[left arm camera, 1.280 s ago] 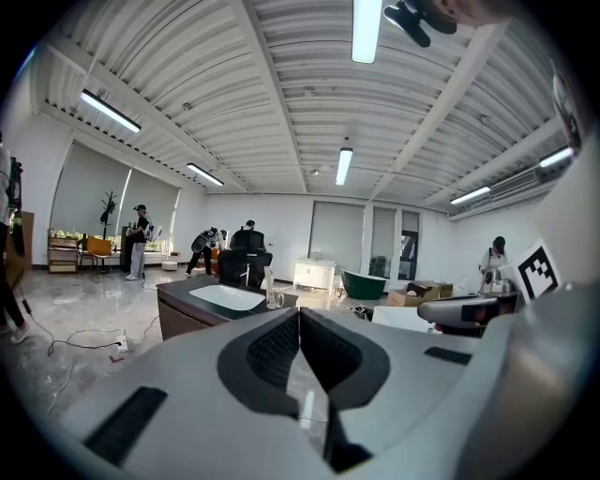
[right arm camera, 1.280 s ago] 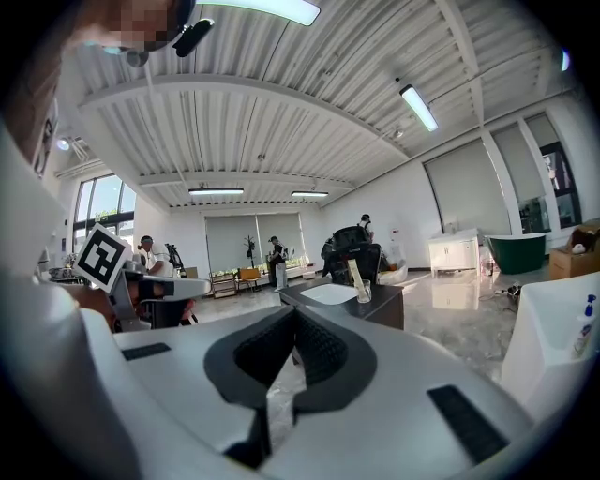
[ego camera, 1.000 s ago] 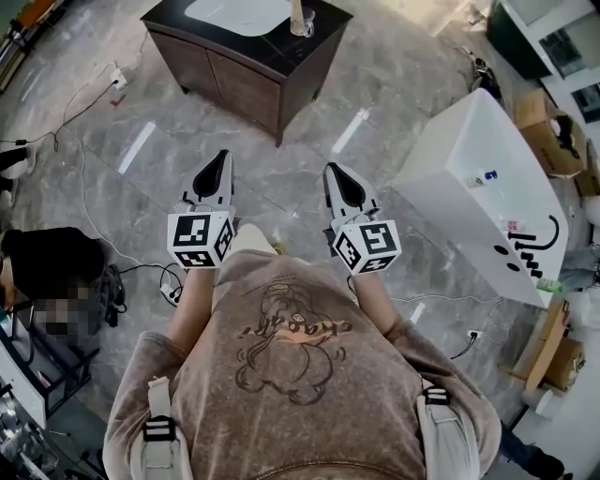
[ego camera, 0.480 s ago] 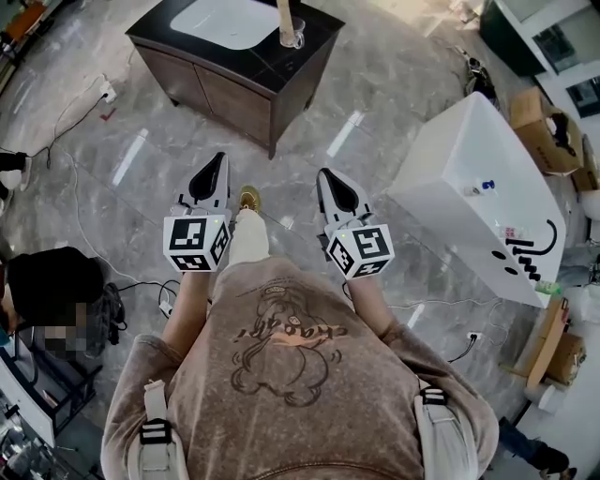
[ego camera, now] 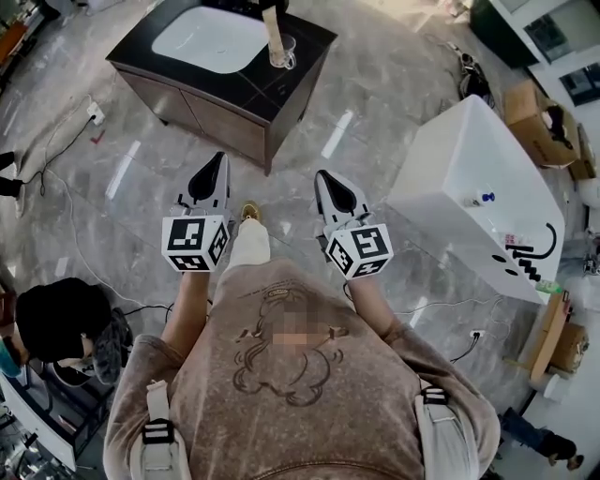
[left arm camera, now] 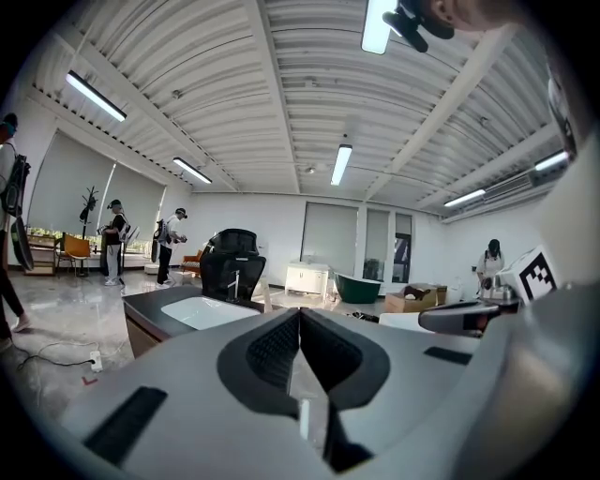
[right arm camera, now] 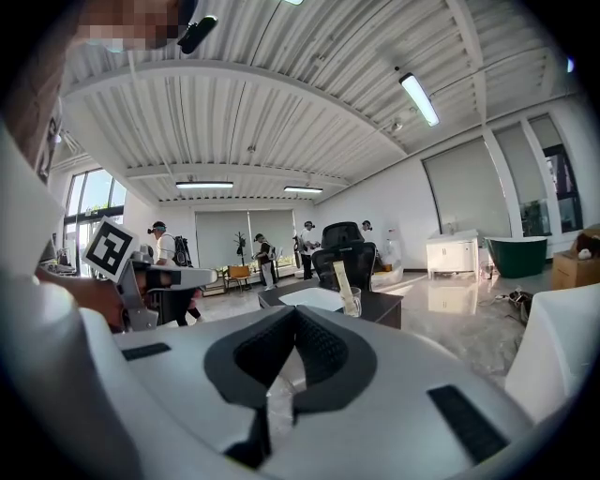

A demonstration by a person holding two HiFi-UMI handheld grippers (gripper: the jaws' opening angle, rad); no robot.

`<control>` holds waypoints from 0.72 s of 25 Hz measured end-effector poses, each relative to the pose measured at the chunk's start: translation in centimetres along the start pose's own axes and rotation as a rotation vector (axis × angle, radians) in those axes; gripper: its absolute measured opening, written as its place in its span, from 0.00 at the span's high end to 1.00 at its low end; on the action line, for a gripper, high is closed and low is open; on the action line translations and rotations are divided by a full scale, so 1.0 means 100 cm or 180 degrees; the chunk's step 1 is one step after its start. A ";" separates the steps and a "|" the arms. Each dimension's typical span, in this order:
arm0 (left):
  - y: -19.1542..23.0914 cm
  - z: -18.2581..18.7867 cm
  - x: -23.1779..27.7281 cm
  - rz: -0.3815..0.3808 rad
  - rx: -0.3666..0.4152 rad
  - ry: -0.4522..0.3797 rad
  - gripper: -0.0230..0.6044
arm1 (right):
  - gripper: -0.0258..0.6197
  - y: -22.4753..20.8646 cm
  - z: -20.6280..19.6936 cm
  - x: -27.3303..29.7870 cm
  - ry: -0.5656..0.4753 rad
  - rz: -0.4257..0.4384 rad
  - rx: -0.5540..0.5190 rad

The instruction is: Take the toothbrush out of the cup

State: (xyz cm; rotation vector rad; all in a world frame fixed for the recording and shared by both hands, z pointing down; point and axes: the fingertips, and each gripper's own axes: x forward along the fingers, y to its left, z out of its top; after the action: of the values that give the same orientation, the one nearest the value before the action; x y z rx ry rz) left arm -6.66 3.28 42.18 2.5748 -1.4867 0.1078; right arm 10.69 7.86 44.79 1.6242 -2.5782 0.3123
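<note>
A clear cup stands on the dark top of a vanity, right of its white basin. A pale toothbrush stands upright in it. Both grippers are held out level over the floor, well short of the vanity. My left gripper is shut with nothing in it, and so is my right gripper. In the right gripper view the cup and the toothbrush show just above the closed jaws. The left gripper view has the basin beyond its closed jaws.
A white bathtub-like block lies to the right, with cardboard boxes behind it. Cables trail over the marble floor at left. A person crouches at lower left. A black office chair stands behind the vanity.
The vanity with its cup has come lower and nearer in the head view as both grippers moved forward towards it. Both jaws stay shut.
</note>
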 end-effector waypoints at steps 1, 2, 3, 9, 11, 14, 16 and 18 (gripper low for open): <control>0.005 0.002 0.010 -0.0014 -0.0004 0.0003 0.94 | 0.94 -0.005 0.003 0.008 0.0003 -0.0010 -0.0006; 0.010 0.004 0.020 -0.0028 -0.0011 0.0009 0.94 | 0.94 -0.009 0.006 0.015 0.0004 -0.0022 -0.0010; 0.014 0.005 0.029 -0.0042 -0.0017 0.0017 0.94 | 0.94 -0.014 0.009 0.023 0.0003 -0.0037 -0.0009; 0.045 0.020 0.085 -0.0136 -0.0032 0.0046 0.94 | 0.94 -0.038 0.024 0.079 0.0000 -0.0112 0.0034; 0.057 0.025 0.101 -0.0165 -0.0010 0.0050 0.94 | 0.94 -0.039 0.028 0.101 -0.0012 -0.0088 0.0049; 0.076 0.033 0.123 -0.0200 0.0008 0.0047 0.94 | 0.94 -0.043 0.035 0.132 -0.0040 -0.0090 0.0072; 0.087 0.038 0.136 -0.0237 0.0030 0.0043 0.94 | 0.94 -0.046 0.043 0.149 -0.0066 -0.0110 0.0057; 0.097 0.042 0.148 -0.0273 0.0055 0.0044 0.94 | 0.94 -0.050 0.051 0.164 -0.0097 -0.0133 0.0032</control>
State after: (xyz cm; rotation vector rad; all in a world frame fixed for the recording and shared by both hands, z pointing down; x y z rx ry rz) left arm -7.69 -14.88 41.20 2.6413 -1.3740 0.1279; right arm 8.30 -9.81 43.33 1.6967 -2.5649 0.3004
